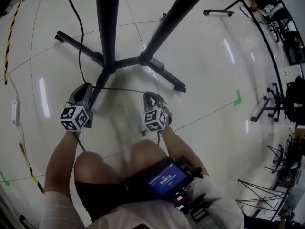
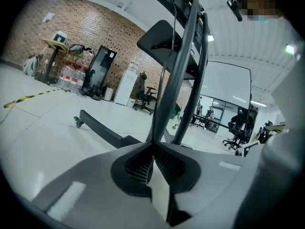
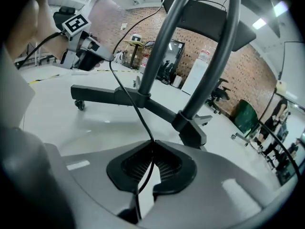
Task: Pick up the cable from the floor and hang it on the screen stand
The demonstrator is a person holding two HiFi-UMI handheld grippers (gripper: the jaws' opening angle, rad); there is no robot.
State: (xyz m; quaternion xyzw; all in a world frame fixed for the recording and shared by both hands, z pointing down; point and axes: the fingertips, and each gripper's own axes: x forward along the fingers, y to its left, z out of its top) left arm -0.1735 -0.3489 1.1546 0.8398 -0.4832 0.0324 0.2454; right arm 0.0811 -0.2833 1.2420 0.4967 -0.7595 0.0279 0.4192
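The thin cable [image 1: 121, 89] stretches between the left hand-held gripper [image 1: 89, 86] and right hand-held gripper [image 3: 153, 146], both pinched shut on it, though hard to see inside the left one.

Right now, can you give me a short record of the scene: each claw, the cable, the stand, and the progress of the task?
left claw: shut on the cable
right claw: shut on the cable, which passes between its jaws
cable: thin, black, stretched in the air from one claw to the other
screen stand: dark, wheeled legs on the floor, just ahead of both claws
progress: cable held up, not yet hung on the stand
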